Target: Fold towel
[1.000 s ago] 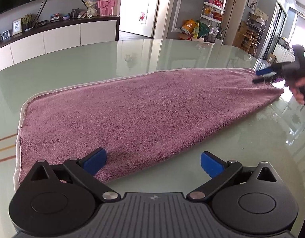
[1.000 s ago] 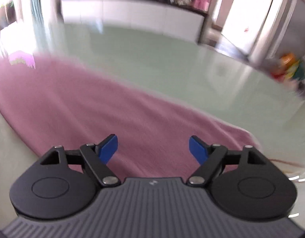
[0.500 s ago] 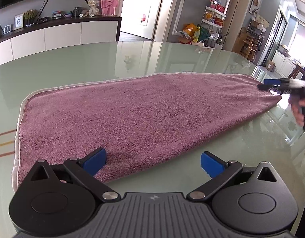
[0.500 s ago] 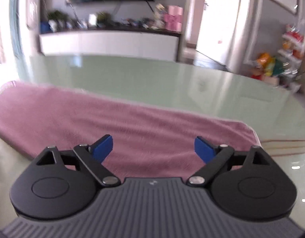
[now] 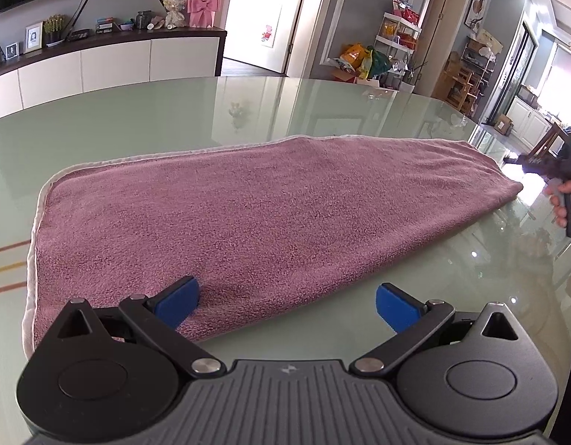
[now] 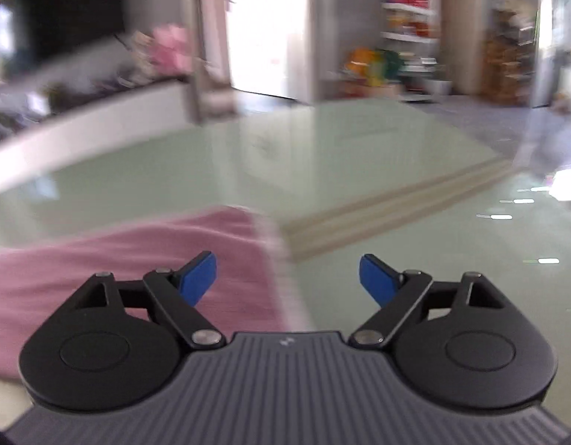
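So the biggest thing under me is the pale green glass counter (image 5: 144,118), and across it lies the pink towel (image 5: 248,215), already doubled lengthwise by the look of its rounded near edge and pale-trimmed far edge. It stretches from my left side away to the right, flat and fairly smooth.

What has changed in the last second is all on the right. My right gripper (image 6: 287,278) was over the middle of the cloth a moment ago; now it has swung out to the towel's right-hand end, and its view shows the short edge running between the fingers (image 6: 198,278), one over cloth, the other over bare glass. That picture is smeared with motion. Its fingers have just been closing a little, but they are spread wide with nothing pinched. From the left camera I see that tool and the hand (image 5: 561,200) carrying it just past the towel's far tip.

My left gripper (image 5: 285,306) has not shifted: fingers released, one pad above the near-left corner of the cloth, the other over glass, gripping nothing.

I judge both ends are being lined up for the next fold, end to end. Neither corner is taken yet, so the fold proper has not begun.
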A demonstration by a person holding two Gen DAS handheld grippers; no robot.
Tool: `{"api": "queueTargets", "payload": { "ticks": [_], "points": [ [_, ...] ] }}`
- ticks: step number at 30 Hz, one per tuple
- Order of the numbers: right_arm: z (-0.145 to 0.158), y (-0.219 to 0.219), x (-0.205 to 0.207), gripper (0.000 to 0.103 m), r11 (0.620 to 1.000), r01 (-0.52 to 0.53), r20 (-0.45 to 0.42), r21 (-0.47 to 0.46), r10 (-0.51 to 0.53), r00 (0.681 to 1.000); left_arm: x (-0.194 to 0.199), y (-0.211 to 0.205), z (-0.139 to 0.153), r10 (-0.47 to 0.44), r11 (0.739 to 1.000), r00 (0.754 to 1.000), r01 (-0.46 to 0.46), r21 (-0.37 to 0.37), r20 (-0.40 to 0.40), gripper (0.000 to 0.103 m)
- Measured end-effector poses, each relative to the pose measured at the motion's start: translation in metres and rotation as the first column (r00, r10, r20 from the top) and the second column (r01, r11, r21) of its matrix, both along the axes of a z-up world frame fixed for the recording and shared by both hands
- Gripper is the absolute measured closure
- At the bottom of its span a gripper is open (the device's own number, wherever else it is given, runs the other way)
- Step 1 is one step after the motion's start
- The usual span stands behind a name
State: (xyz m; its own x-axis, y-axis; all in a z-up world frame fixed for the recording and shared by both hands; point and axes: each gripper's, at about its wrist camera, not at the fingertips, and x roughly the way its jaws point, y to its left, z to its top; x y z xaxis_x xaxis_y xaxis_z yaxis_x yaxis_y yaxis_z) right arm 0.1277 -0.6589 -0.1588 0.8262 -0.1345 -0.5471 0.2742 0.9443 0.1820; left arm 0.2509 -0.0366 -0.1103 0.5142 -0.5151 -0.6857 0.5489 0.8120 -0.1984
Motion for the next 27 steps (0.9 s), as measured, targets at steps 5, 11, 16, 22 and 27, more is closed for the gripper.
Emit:
{"api": "queueTargets", "payload": {
  "ticks": [5, 11, 16, 22, 27],
  "points": [
    [-0.024, 0.026, -0.004, 0.016, 0.981, -0.176, -0.049, 0.088, 0.18, 0.982, 0.0, 0.002, 0.0, 0.002, 1.0, 1.0, -0.002, -0.007, -0.006, 0.001],
    [-0.015, 0.01, -0.032, 0.021, 0.995, 0.012, -0.107, -0.094, -0.022, 0.994, 0.002, 0.002, 0.0, -0.004, 1.0, 1.0, 0.004, -0.011, -0.013, 0.001],
    [0.0, 0.051, -0.022, 0.007, 0.965, -0.045, 0.003, -0.26, 0.048, 0.999, 0.001, 0.003, -0.001, -0.005, 1.0, 1.0, 0.004, -0.01, -0.007, 0.001],
    [0.001, 0.076, 0.042, 0.004, 0.966, -0.163, 0.027, -0.2, 0.171, 0.985, 0.001, 0.002, 0.0, 0.005, 1.0, 1.0, -0.005, -0.009, -0.012, 0.001],
    [-0.013, 0.017, 0.11, 0.005, 0.979, -0.203, -0.096, 0.022, 0.204, 0.974, 0.002, 0.002, 0.001, -0.001, 1.0, 1.0, 0.001, -0.008, -0.017, 0.001]
  ]
}}
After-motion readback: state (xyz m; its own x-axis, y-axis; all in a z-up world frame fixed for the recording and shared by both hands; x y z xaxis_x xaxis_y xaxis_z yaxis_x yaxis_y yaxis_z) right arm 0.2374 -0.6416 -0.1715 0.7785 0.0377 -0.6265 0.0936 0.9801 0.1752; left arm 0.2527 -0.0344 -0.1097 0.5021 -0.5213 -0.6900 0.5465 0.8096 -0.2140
